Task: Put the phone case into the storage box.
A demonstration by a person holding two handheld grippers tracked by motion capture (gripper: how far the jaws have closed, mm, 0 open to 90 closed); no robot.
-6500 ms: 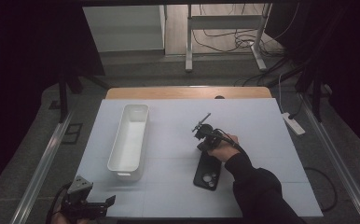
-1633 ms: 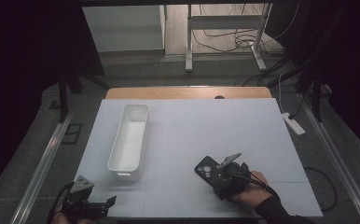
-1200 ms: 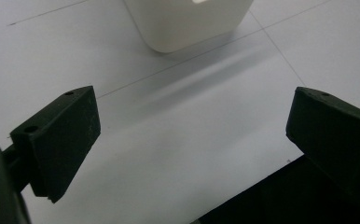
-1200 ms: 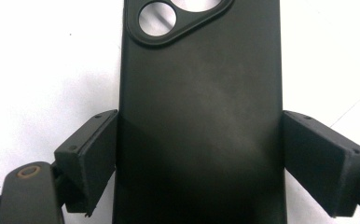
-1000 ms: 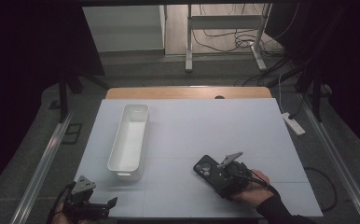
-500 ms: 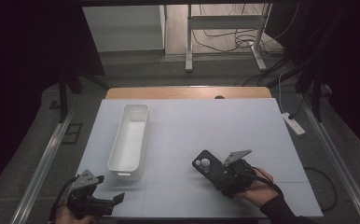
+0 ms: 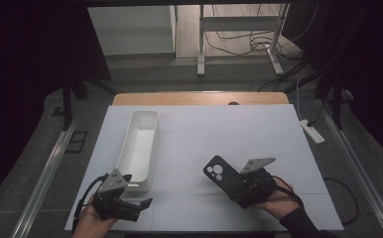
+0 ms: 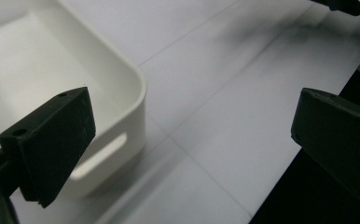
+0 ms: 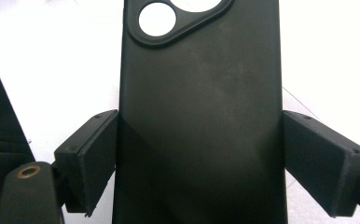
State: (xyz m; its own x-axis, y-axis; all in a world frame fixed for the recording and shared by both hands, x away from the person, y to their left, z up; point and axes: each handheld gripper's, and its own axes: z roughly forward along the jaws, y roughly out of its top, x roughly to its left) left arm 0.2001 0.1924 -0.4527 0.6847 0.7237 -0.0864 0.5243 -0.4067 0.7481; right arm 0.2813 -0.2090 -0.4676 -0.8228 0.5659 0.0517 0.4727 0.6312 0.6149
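Observation:
A black phone case (image 7: pixel 220 172) with round camera cut-outs is lifted off the white table, its cut-out end pointing up and left. My right gripper (image 7: pixel 236 184) is shut on its lower half; in the right gripper view both pads press the long sides of the case (image 9: pixel 201 102). My left gripper (image 7: pixel 142 204) hovers at the table's front left corner, jaws wide apart with nothing between them. Its view looks over the near end of the white bin (image 8: pixel 52 74). The white bin (image 7: pixel 140 148) is long, empty and lies left of centre.
The white tabletop (image 7: pixel 259 134) stretches between bin and case. A power strip (image 7: pixel 312 132) lies off the table's right edge. Table legs and cables (image 7: pixel 239 34) stand on the floor beyond the far edge.
My right gripper has raised the phone case off the table and tilted it up to the left. My left gripper has risen and moved right, toward the bin's near end.

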